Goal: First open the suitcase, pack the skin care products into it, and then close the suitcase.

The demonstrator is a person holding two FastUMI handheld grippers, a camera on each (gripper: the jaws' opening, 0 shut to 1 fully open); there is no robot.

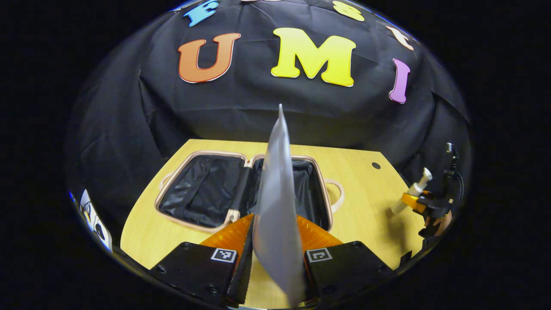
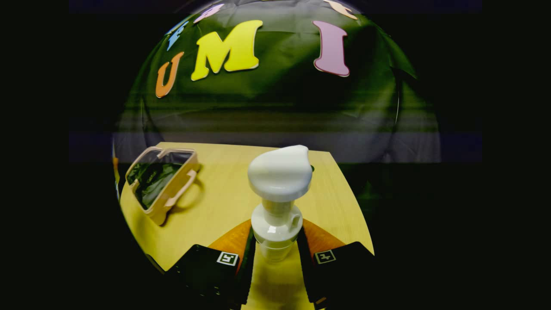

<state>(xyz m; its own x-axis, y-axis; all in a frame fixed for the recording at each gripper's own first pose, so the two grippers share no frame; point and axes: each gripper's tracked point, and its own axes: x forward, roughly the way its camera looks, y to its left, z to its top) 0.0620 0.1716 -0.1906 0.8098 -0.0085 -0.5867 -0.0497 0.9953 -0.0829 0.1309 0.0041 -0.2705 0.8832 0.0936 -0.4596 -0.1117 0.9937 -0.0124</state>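
1. Two grippers are in your hands; your left gripper [image 1: 275,254], with its orange fingers and black blocks, is closed on a flat silver-grey sachet [image 1: 277,206]; both fingers press its lower part, and the sachet stands on edge, its pointed top rising well above the fingers.
2. In the left gripper view the small pink-rimmed suitcase with black lining [image 1: 245,189] lies wide open on the pale wooden table [image 1: 366,206]; both halves rest flat, side by side, with a handle loop at the right end; the sachet sits in front of the right half, above the table's near part.
3. Your right gripper [image 2: 275,258] is closed on a white pump bottle with a rounded dispenser head [image 2: 277,202]; the fingers clamp the bottle just below its collar, and the bottle stands upright between them.
4. In the right gripper view the suitcase [image 2: 161,181] lies open well to the left of the bottle, near the table's [image 2: 224,202] left edge.
5. At the far right of the left gripper view you can see the right gripper [image 1: 419,202] holding the bottle [image 1: 413,191] tilted above the table's right edge, well apart from the suitcase.
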